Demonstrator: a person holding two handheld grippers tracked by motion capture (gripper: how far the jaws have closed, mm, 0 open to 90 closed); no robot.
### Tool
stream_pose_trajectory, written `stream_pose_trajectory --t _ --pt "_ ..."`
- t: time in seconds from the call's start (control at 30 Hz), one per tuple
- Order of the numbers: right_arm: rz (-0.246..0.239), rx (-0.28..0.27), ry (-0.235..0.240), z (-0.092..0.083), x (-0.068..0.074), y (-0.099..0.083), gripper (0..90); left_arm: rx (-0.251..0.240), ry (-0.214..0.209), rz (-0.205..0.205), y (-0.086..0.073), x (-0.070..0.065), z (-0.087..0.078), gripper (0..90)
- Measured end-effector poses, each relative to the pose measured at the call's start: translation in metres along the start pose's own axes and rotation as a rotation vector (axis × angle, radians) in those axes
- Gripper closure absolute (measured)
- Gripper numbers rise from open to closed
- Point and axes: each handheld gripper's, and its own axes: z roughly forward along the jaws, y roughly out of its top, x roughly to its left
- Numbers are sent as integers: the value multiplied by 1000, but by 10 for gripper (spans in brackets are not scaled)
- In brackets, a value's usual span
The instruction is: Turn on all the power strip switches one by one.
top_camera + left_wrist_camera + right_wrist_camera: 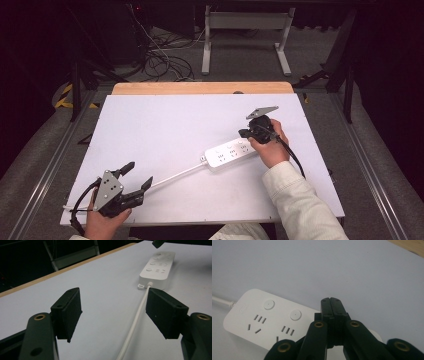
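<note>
A white power strip lies on the white board, right of the middle, and its white cable runs toward the near left corner. My right gripper is shut, with its tips just over the strip's right end. In the right gripper view the closed jaws cover part of the strip, whose round buttons and sockets show beside them; whether the tips touch it I cannot tell. My left gripper stands open at the near left. Its jaws straddle the cable without touching it, and the strip lies beyond.
The board rests on a wooden table whose far edge shows behind it. Past the table are a white bench frame and loose cables on the floor. Metal rails run along both sides.
</note>
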Motion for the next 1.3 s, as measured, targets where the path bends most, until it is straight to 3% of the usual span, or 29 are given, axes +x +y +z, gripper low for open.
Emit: stream_pose_trajectory --t 0.5,1.3 --pt "-3 37 -5 14 3 -10 900 1 0 1 0 0 -1 290" --pt "19 25 12 21 1 -16 900 -1 1 6 0 -1 -1 290"
